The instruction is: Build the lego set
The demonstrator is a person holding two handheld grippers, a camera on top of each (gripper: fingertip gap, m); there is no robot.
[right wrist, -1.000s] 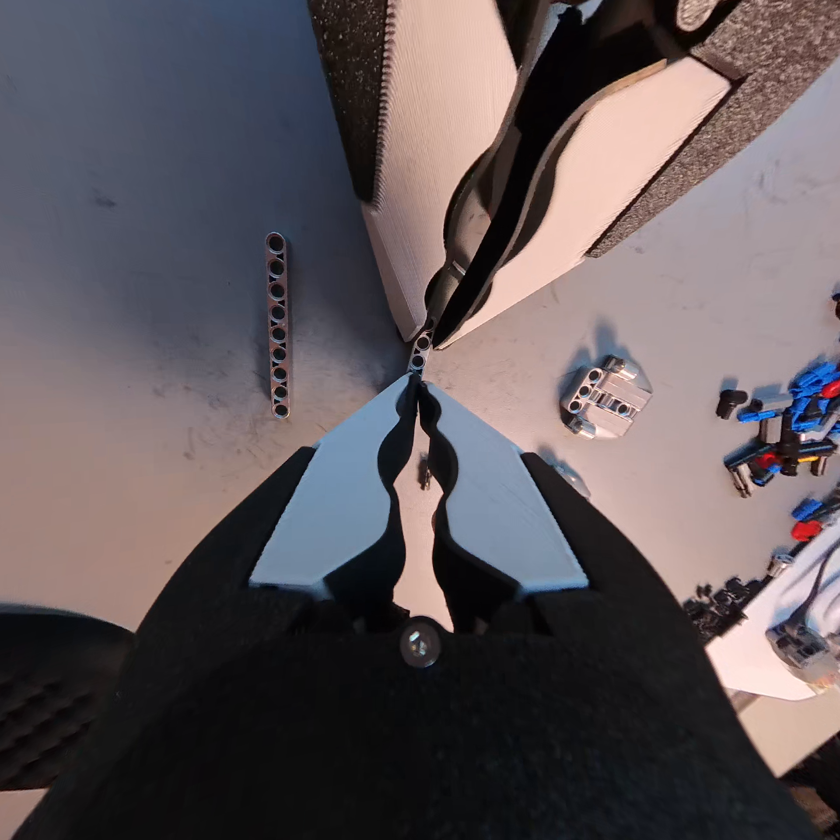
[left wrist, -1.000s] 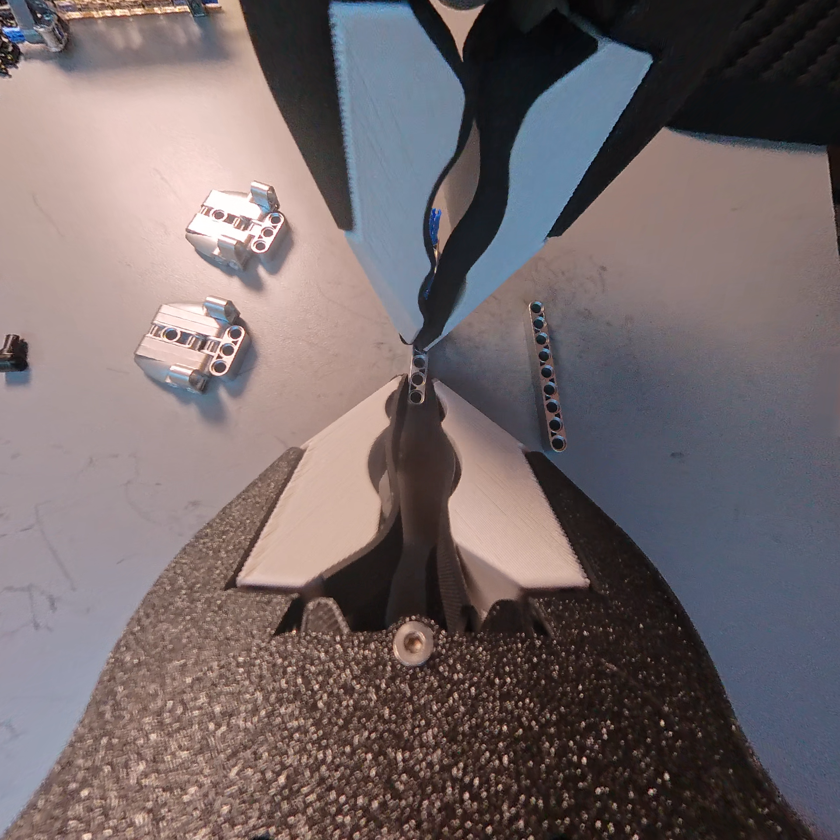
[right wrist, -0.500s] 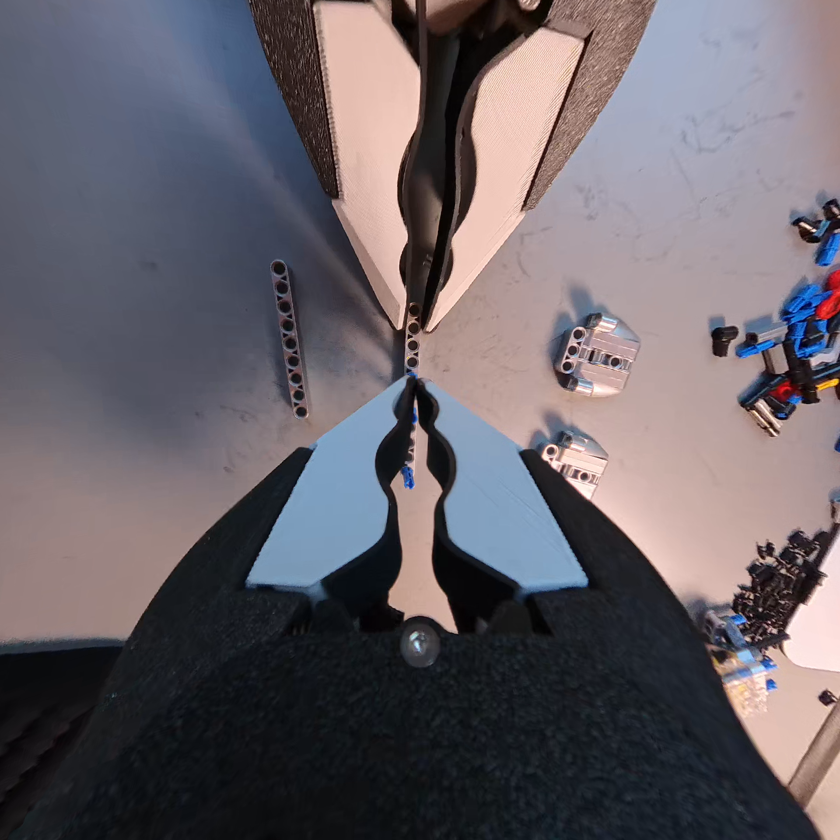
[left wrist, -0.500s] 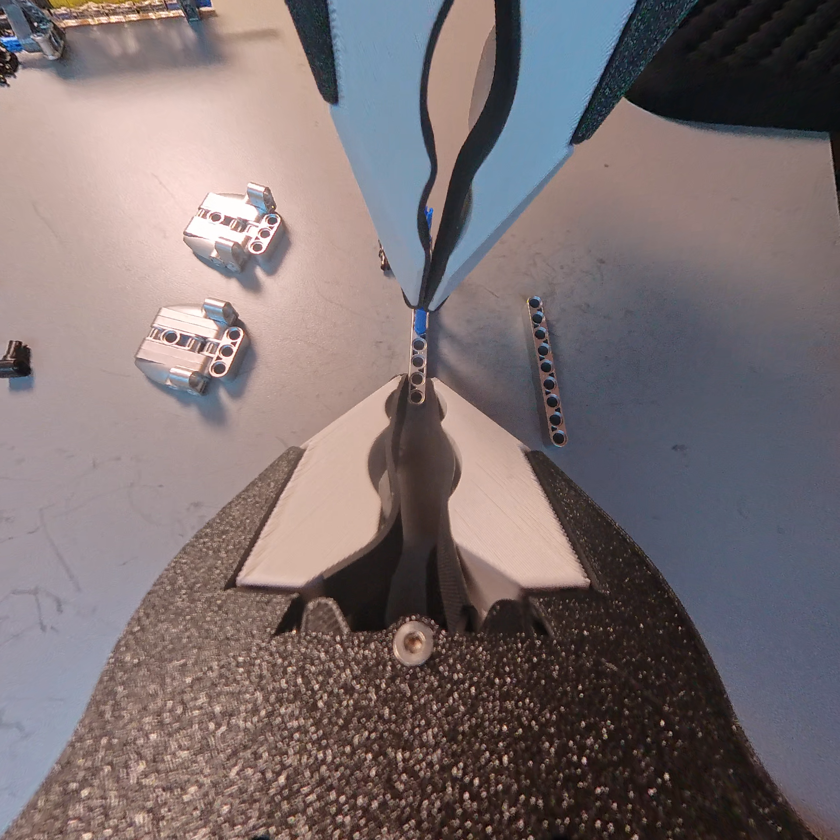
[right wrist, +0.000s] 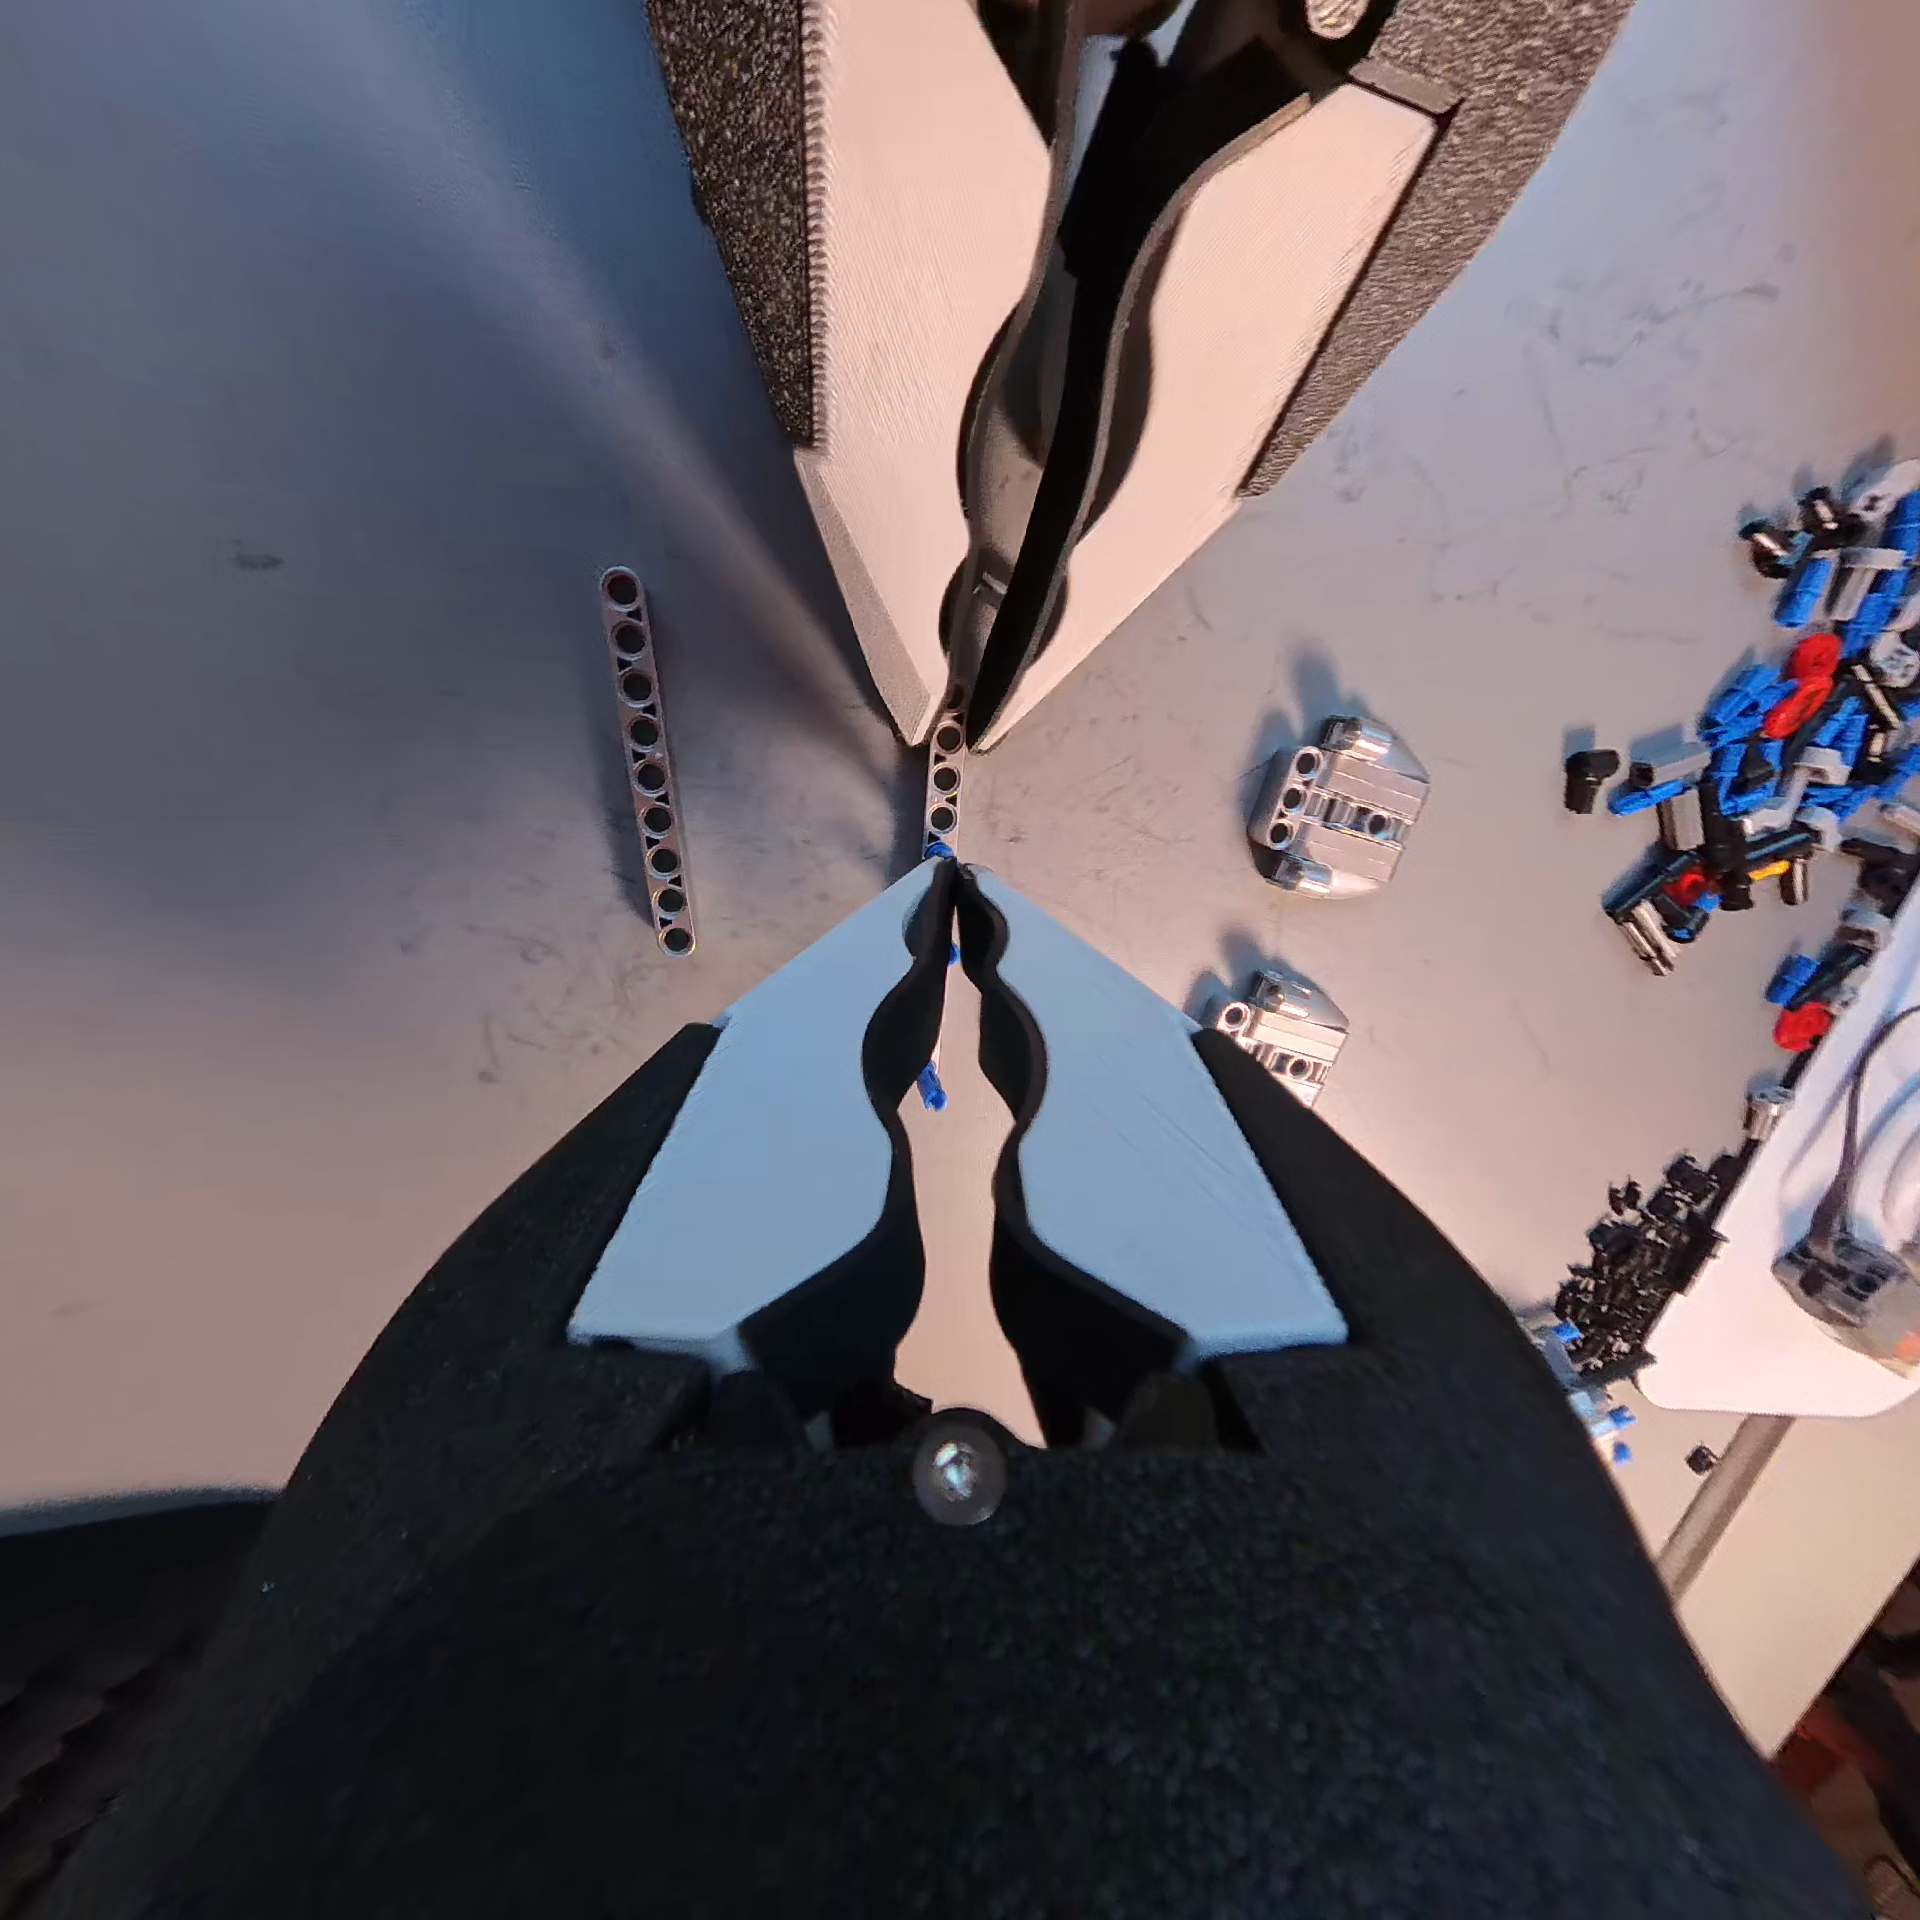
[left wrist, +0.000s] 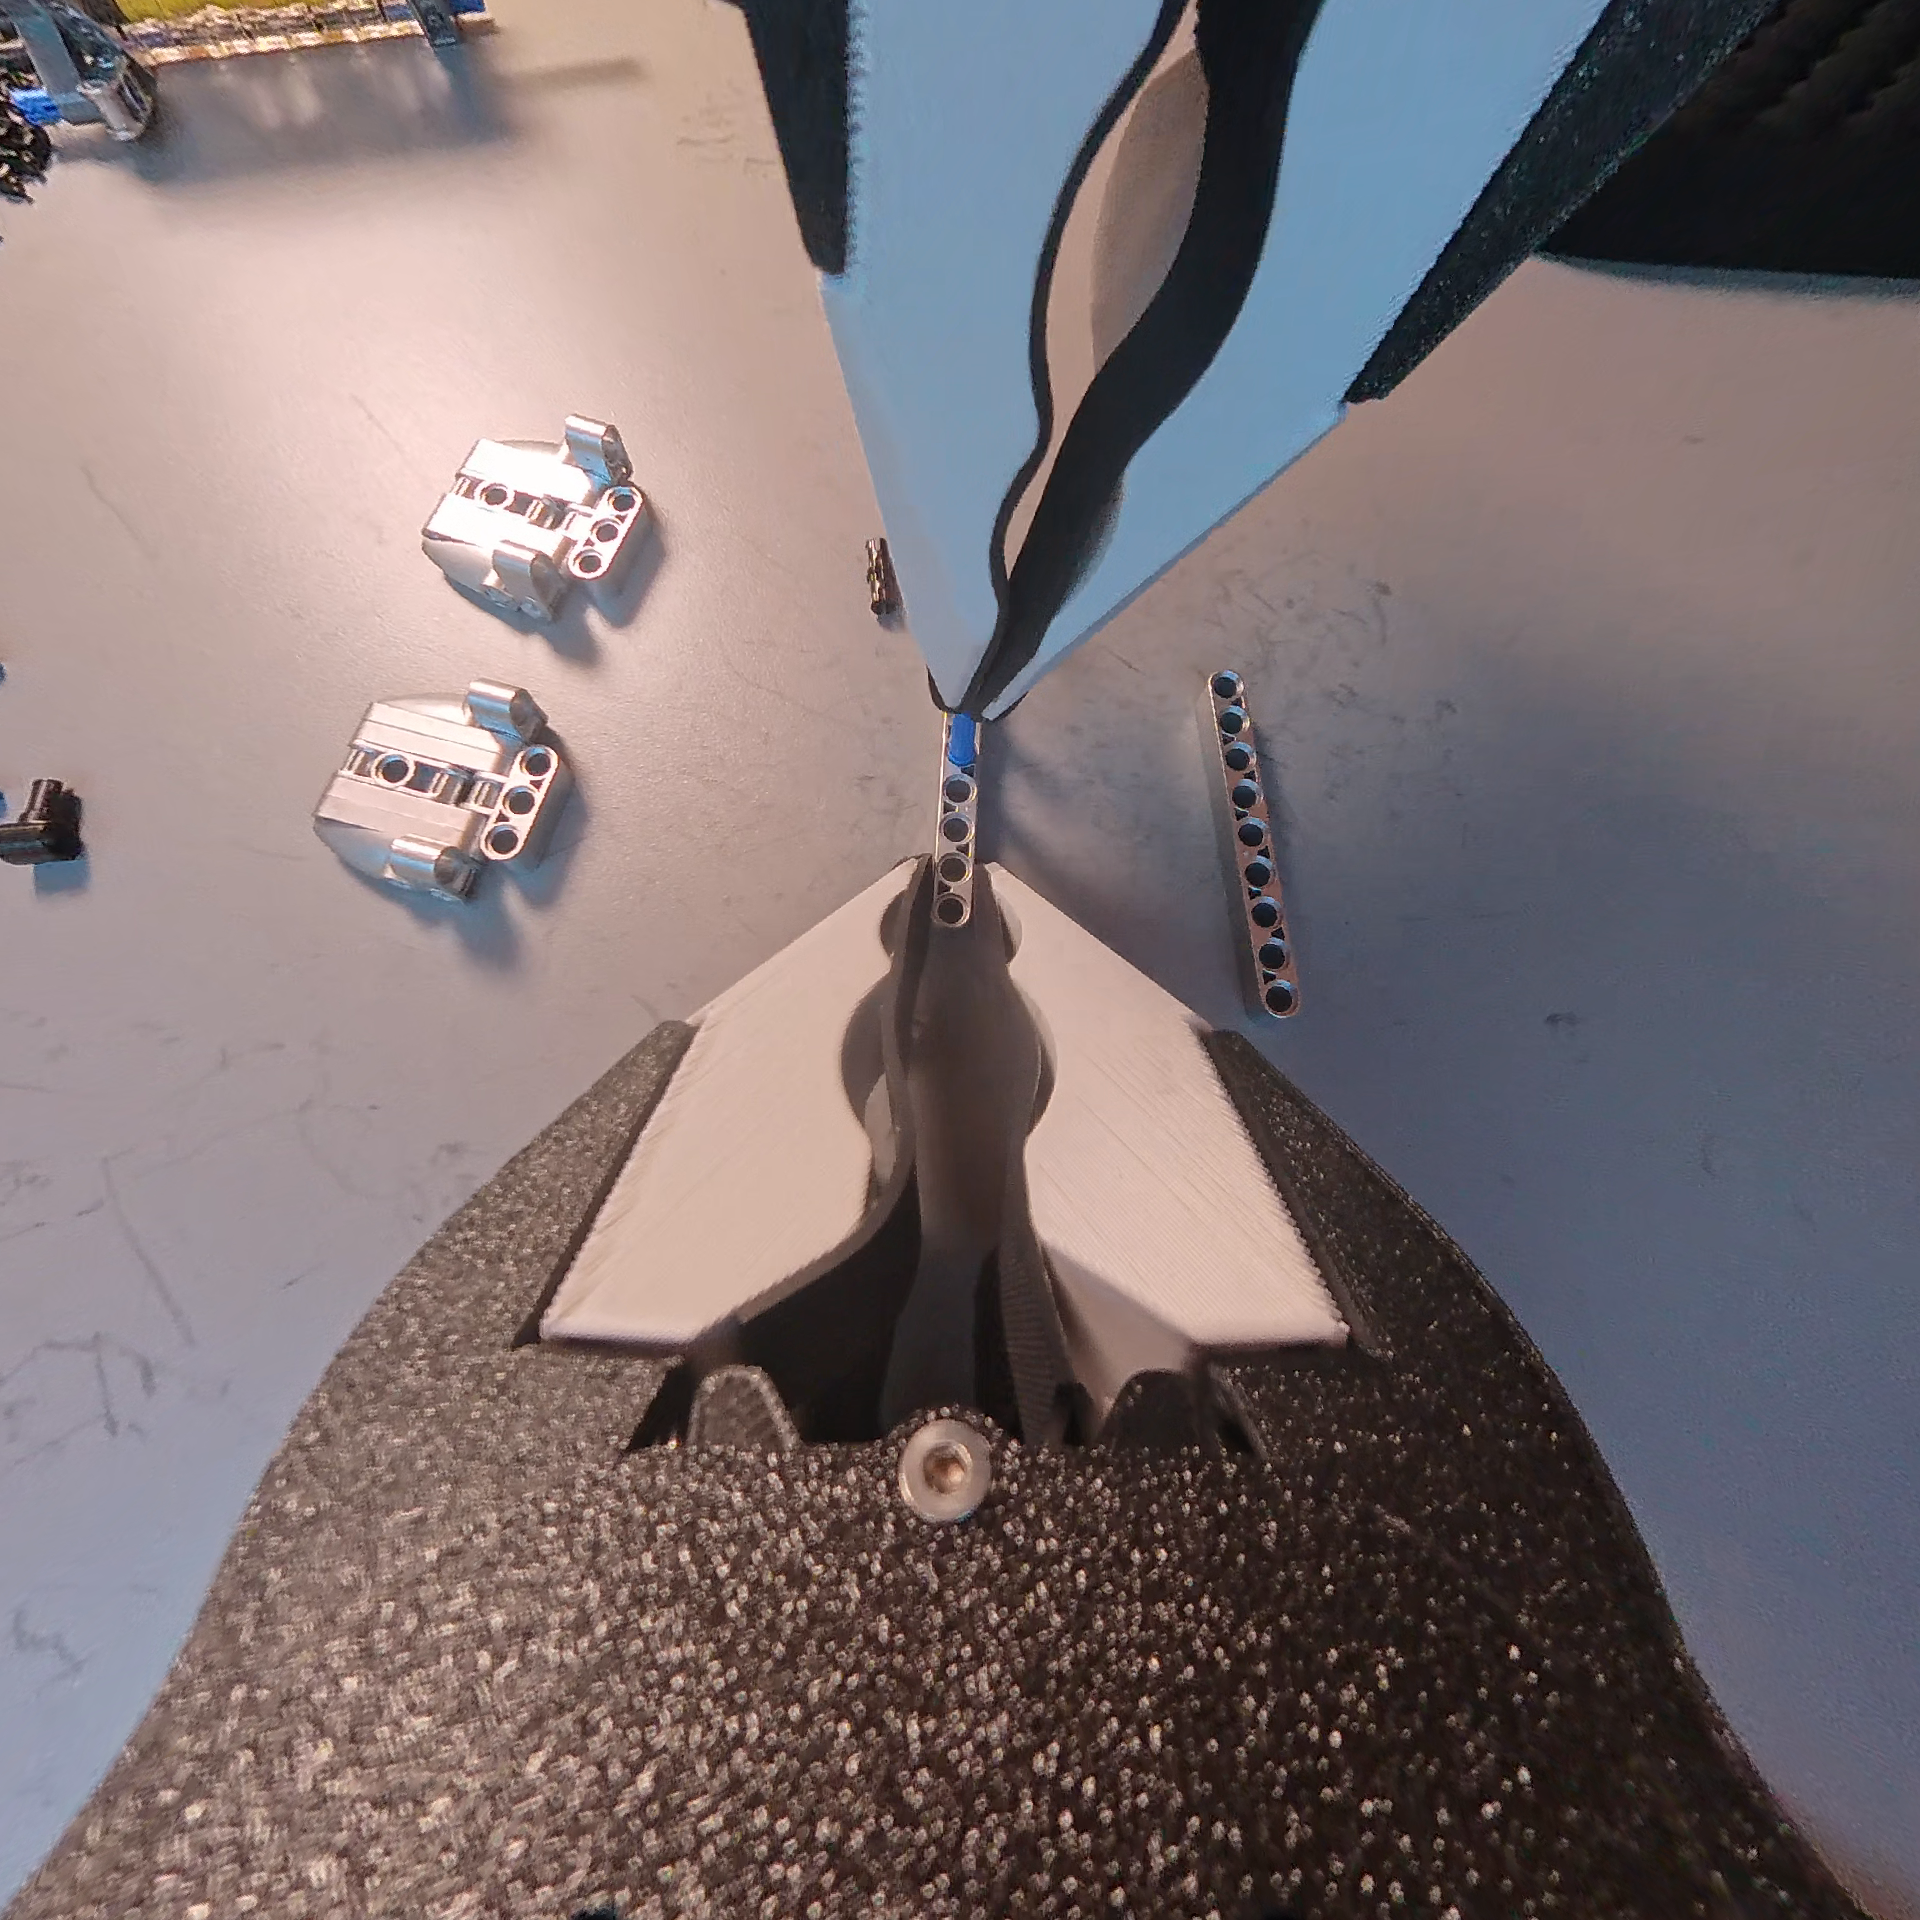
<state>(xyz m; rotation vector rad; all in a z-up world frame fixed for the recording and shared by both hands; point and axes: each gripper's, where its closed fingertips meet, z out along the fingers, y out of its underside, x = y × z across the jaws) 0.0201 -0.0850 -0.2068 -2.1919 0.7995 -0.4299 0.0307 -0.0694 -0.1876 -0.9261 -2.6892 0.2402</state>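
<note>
The left tool [left wrist: 956,883] clenches one end of a grey holed beam [left wrist: 957,821] while the right tool [right wrist: 953,868], directly opposite, pinches a blue pin [left wrist: 963,738] at its far end.

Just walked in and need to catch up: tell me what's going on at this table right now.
A person is working two handheld tongs tip to tip above a grey table. The left tongs are shut on one end of a short grey holed beam. The right tongs are shut at its other end, where a blue pin sits. A longer holed beam lies on the table beside them, two silver panel pieces lie farther off, and a heap of small blue, black and red parts sits aside.
</note>
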